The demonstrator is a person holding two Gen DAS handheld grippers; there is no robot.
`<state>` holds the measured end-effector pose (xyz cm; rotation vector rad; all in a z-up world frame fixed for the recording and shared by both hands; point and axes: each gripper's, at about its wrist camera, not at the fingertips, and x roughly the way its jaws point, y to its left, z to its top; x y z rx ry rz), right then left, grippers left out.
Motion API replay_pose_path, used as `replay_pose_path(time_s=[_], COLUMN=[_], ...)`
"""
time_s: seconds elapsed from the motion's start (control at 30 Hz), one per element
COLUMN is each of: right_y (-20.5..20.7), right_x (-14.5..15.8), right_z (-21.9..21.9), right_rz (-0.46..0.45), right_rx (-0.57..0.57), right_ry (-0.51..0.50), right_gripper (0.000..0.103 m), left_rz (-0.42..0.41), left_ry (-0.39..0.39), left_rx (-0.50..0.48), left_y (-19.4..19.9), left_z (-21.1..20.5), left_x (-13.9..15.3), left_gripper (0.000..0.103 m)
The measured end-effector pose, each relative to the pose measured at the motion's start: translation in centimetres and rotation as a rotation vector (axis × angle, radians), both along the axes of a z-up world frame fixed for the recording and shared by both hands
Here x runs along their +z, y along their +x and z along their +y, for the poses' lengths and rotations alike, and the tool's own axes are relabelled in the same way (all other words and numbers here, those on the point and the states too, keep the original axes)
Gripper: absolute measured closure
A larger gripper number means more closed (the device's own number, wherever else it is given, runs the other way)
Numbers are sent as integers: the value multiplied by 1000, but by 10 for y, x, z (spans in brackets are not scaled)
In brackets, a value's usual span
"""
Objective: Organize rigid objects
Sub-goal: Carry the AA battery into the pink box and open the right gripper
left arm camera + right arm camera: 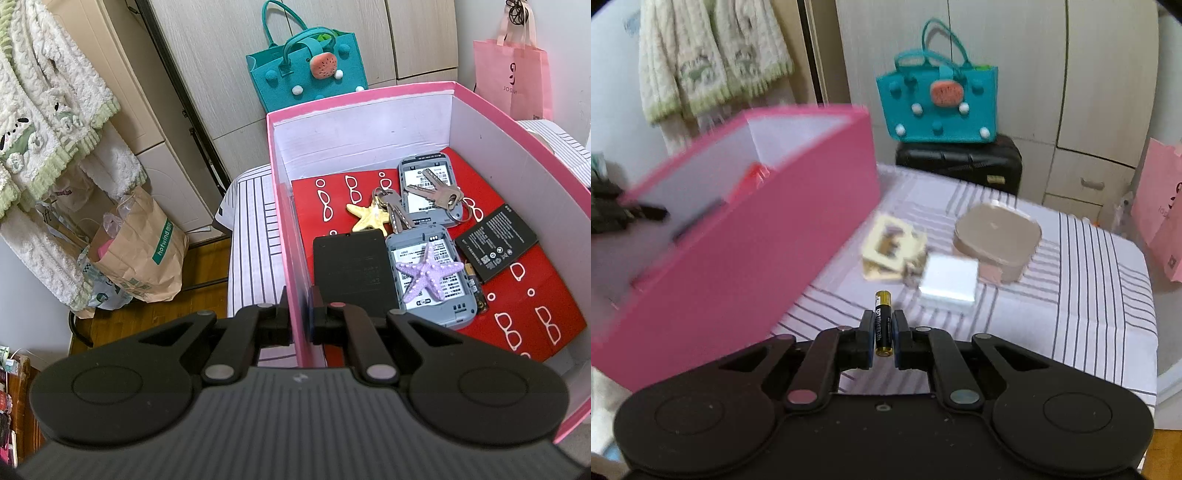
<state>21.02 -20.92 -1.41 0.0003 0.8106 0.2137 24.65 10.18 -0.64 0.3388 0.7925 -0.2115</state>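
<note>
Now my left gripper (300,319) pinches the pink box (369,98) by its near wall, jaws clenched on it. My right gripper (883,334) is clamped on a black and gold battery (882,321), held above the striped cloth (1089,295).

Much of the right view is blurry. I can't make out the small cream cards (890,245), and the white block (947,282) and tan tin (997,236) look smeared.

Inside the box lie a purple starfish (428,275), a yellow starfish (367,218), keys (434,192), and grey phone shells. A teal felt bag (306,74) sits by the wardrobe.
</note>
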Motion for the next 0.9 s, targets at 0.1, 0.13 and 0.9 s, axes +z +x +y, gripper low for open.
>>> replay_pose_path(time_s=[0.1, 0.13, 0.9], right_y=[-7, -7, 14], right_x=[26, 32, 30], right_z=[6, 10, 114], right_rz=[-51, -63, 92], right_rx=[31, 47, 458], right_ry=[68, 84, 108], right_gripper=[92, 92, 90], left_rz=[0, 0, 1], left_ry=[1, 1, 9], left_rx=[-1, -1, -2], left_y=[0, 0, 0], left_z=[0, 0, -2], left_x=[0, 0, -1], left_gripper=[97, 97, 97])
